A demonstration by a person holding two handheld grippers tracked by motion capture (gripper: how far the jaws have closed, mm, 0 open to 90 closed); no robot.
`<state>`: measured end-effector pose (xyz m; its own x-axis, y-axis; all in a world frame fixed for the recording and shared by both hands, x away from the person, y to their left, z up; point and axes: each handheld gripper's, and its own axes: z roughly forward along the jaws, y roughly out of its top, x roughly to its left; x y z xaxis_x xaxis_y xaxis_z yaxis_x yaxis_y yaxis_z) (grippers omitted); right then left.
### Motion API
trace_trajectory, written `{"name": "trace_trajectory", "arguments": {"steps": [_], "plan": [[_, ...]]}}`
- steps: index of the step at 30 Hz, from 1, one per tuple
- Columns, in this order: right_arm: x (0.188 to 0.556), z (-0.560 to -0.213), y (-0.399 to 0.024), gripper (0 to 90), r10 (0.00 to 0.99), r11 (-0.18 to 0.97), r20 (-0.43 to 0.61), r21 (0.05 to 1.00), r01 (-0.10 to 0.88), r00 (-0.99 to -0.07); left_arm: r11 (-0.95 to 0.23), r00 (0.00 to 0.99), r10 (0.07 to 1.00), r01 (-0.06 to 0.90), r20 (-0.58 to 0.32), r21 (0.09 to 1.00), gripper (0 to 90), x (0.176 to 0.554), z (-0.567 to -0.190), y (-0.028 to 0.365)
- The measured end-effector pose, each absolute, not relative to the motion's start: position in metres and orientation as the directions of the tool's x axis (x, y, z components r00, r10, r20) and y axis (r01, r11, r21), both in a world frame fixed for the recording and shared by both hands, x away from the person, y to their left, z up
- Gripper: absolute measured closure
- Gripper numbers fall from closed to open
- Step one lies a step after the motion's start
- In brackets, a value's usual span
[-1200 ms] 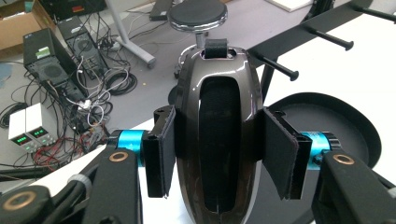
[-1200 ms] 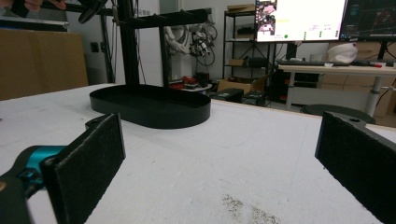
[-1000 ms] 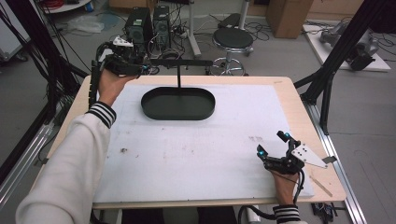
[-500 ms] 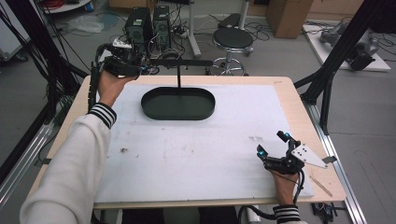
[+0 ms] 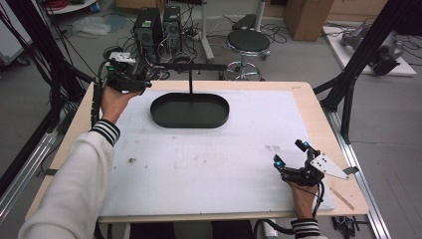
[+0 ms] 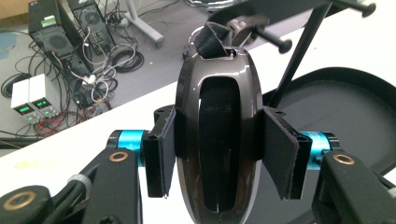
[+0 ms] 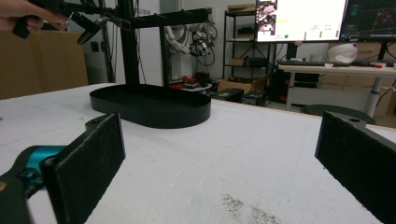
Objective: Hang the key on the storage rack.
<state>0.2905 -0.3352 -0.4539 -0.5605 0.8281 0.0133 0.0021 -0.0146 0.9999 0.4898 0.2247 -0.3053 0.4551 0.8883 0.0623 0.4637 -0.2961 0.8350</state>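
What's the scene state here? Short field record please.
held item: glossy dark oval object with a strap loop on top
left gripper: shut on it, beside the stand's crossbar
right gripper: open, low over the table's white mat
stand: T-shaped post rising from black oval tray
tray contents: none visible

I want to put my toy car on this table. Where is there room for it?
The widest bare patch is the middle of the white mat, between the black oval tray and the near edge. The stretch right of the tray is bare too. It is crowded at the far left corner, where the left hand-held gripper holds a dark glossy object beside the stand's crossbar.
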Motion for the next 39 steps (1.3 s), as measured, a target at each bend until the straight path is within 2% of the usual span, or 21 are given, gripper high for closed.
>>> {"name": "trace_trajectory", "arguments": {"steps": [19,25,28,29,30,32,35,37,39], "plan": [[0.291,-0.454,-0.335,0.5,0.829,-0.012,0.007,1.000,-0.005,-0.560,-0.313,0.461,0.886,0.515,0.050,0.798,48.7,0.492,-0.335,0.225],[0.291,-0.454,-0.335,0.5,0.828,-0.015,0.010,1.000,-0.004,-0.560,-0.351,0.500,0.862,0.479,0.078,0.805,48.4,0.494,-0.346,0.220],[0.291,-0.454,-0.335,0.5,0.828,-0.017,0.012,1.000,-0.005,-0.561,-0.355,0.541,0.840,0.482,0.046,0.801,47.1,0.496,-0.349,0.218],[0.291,-0.454,-0.335,0.5,0.827,-0.019,0.015,1.000,-0.001,-0.561,-0.370,0.552,0.831,0.454,0.071,0.811,39.9,0.495,-0.350,0.217],[0.291,-0.454,-0.335,0.5,0.827,-0.020,0.017,1.000,0.000,-0.562,-0.364,0.574,0.817,0.440,0.055,0.821,32.4,0.495,-0.350,0.217],[0.290,-0.454,-0.335,0.5,0.827,-0.018,0.017,1.000,0.003,-0.562,-0.319,0.620,0.784,0.434,-0.022,0.842,24.7,0.496,-0.352,0.217],[0.291,-0.454,-0.335,0.5,0.828,-0.015,0.010,1.000,-0.004,-0.561,-0.302,0.656,0.752,0.433,-0.068,0.849,15.3,0.494,-0.352,0.217],[0.291,-0.454,-0.335,0.5,0.827,-0.020,0.016,1.000,0.000,-0.562,-0.259,0.653,0.752,0.417,-0.089,0.871,1.9,0.488,-0.354,0.218],[0.291,-0.454,-0.335,0.5,0.827,-0.019,0.016,1.000,0.000,-0.562,-0.216,0.666,0.734,0.414,-0.133,0.884,1.7,0.479,-0.353,0.221]]}}
